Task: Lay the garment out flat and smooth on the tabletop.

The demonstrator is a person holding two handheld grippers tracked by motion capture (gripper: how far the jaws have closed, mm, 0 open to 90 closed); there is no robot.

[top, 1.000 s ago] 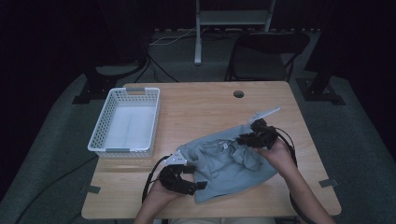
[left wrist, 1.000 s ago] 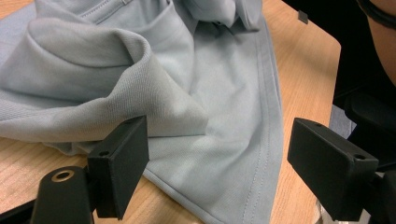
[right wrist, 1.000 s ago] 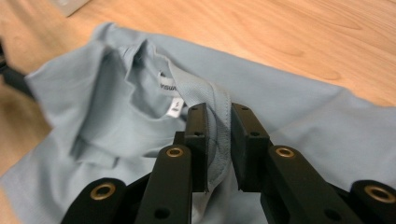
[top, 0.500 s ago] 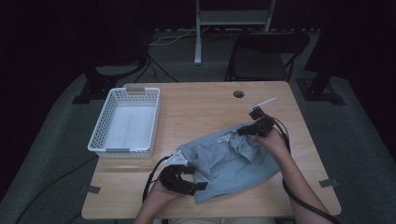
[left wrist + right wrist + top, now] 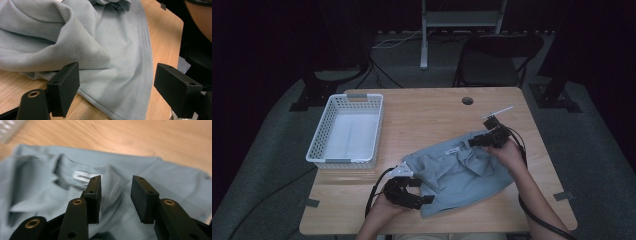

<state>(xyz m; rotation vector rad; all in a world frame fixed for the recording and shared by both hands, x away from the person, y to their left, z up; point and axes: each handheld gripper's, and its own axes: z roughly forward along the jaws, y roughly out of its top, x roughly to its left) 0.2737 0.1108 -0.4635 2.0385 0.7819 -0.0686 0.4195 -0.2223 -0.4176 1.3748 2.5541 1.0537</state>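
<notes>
Crumpled grey-blue T-shirt lies on the desk right of the white basket, left gripper wide open at its near hem, right gripper, jaws just opening and empty, above its collar

From my station I count one grey-blue shirt on one wooden table, with one white label sewn at its collar. There is one white basket, two grippers, the left gripper and the right gripper, and one folding chair behind the table. I also see one round hole in the tabletop.
</notes>
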